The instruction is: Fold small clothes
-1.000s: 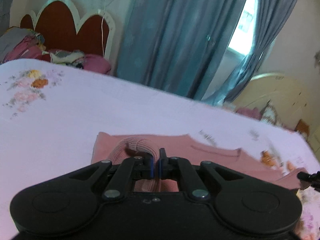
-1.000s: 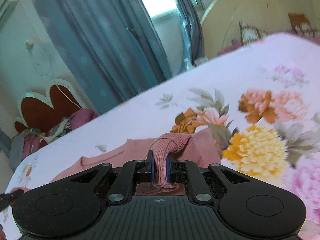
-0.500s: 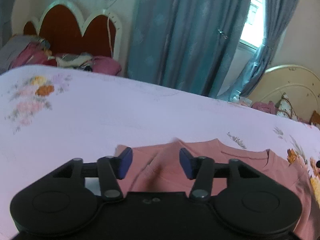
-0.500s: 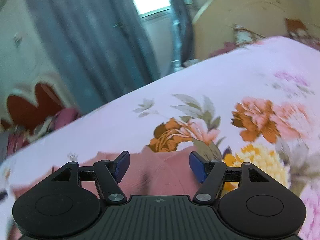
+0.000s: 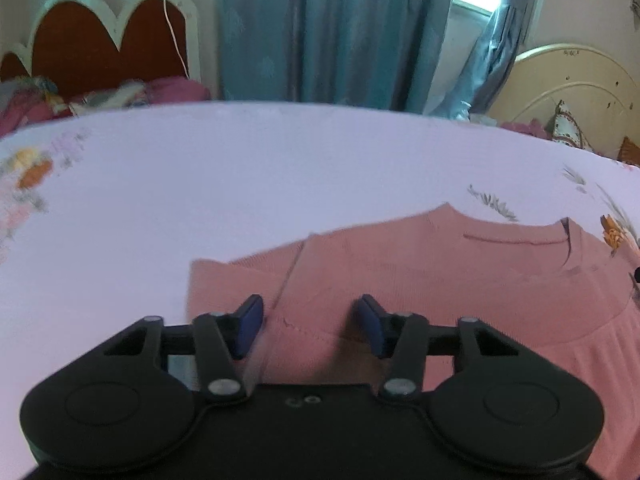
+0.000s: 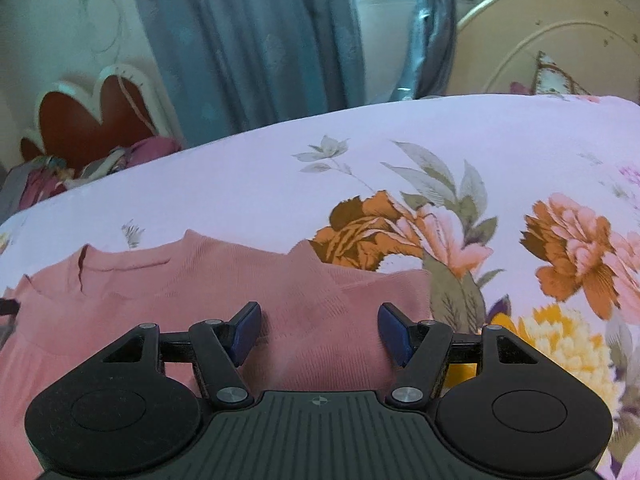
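Lying flat on floral bedsheet [image 6: 460, 152]: one pink top [image 5: 460, 280]; left gripper [image 5: 310, 326], right gripper [image 6: 320, 330] both spread, empty.

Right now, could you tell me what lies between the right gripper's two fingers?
In the right wrist view, only the pink top lies flat on the floral bedsheet between the open right gripper's fingers; they hold nothing.

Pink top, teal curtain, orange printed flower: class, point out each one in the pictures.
pink top [image 5: 460, 276]: left wrist view, on its chest below the neckline.
teal curtain [image 6: 248, 40]: right wrist view, on its middle folds.
orange printed flower [image 6: 576, 256]: right wrist view, on the petals.
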Action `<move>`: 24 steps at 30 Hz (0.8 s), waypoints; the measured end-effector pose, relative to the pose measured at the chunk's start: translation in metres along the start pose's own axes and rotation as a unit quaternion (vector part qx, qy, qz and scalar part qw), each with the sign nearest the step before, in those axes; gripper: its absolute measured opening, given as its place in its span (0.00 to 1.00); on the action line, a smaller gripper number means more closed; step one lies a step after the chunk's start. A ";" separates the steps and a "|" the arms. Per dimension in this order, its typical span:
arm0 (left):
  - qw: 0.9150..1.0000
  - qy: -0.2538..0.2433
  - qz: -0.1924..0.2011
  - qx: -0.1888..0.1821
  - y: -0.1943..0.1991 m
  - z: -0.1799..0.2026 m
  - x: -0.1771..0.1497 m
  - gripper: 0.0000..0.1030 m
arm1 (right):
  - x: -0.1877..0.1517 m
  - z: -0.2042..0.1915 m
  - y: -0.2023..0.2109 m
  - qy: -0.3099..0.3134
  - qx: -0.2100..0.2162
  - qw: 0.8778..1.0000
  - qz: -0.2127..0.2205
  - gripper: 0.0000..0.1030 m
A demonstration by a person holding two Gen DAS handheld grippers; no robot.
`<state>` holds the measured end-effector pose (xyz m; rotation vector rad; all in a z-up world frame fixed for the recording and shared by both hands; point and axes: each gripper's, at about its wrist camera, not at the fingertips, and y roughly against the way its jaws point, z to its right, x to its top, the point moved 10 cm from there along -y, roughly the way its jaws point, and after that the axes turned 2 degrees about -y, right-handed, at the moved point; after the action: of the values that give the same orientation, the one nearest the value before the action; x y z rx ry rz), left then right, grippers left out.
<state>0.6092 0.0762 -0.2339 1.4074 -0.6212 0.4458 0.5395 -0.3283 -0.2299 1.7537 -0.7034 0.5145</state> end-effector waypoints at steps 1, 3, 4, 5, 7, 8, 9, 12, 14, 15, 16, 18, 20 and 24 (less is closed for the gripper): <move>1.000 0.002 -0.001 -0.002 -0.001 0.000 -0.001 0.43 | -0.001 -0.001 -0.003 0.005 0.005 1.000 -0.008 0.42; 1.000 -0.004 0.000 -0.006 -0.001 0.002 -0.003 0.35 | -0.001 -0.002 -0.006 0.016 0.002 1.000 -0.011 0.37; 1.000 -0.010 0.001 -0.008 -0.001 0.004 -0.004 0.26 | -0.001 -0.003 -0.007 0.018 0.003 1.000 -0.012 0.35; 1.000 -0.014 0.002 -0.013 0.001 0.005 -0.004 0.21 | -0.001 -0.002 -0.008 0.018 0.005 1.000 -0.012 0.26; 1.000 -0.015 0.007 -0.020 0.004 0.009 -0.002 0.13 | 0.001 -0.001 -0.006 0.020 0.002 1.000 -0.009 0.10; 1.000 -0.020 0.014 -0.019 0.006 0.011 -0.001 0.13 | 0.002 -0.001 -0.004 0.016 0.005 1.000 -0.003 0.10; 0.999 -0.025 0.028 -0.015 0.011 0.012 0.001 0.13 | 0.005 -0.002 0.001 0.013 0.006 1.000 0.007 0.10; 0.997 -0.013 0.072 -0.011 0.028 0.013 0.011 0.12 | 0.017 -0.004 0.017 0.006 0.010 0.999 0.048 0.09; 0.995 -0.006 0.103 -0.007 0.039 0.012 0.021 0.12 | 0.029 -0.004 0.029 -0.005 0.009 0.997 0.079 0.09; 0.993 -0.003 0.119 -0.002 0.045 0.013 0.026 0.12 | 0.035 -0.003 0.034 -0.010 0.009 0.995 0.094 0.09; 0.991 -0.001 0.135 0.004 0.050 0.013 0.031 0.12 | 0.039 -0.002 0.038 -0.019 0.006 0.994 0.109 0.09; 0.988 0.007 0.154 0.020 0.051 0.011 0.039 0.12 | 0.044 0.003 0.037 -0.037 -0.008 0.991 0.126 0.09; 0.990 0.010 0.139 0.032 0.037 0.012 0.035 0.12 | 0.037 0.008 0.019 -0.053 -0.020 0.994 0.097 0.09; 0.993 -0.012 0.099 0.070 0.007 0.014 0.013 0.12 | 0.017 0.010 -0.010 -0.046 -0.050 0.996 0.052 0.09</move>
<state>0.6128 0.0622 -0.2200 1.4915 -0.7659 0.6413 0.5590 -0.3391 -0.2287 1.6616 -0.8742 0.4633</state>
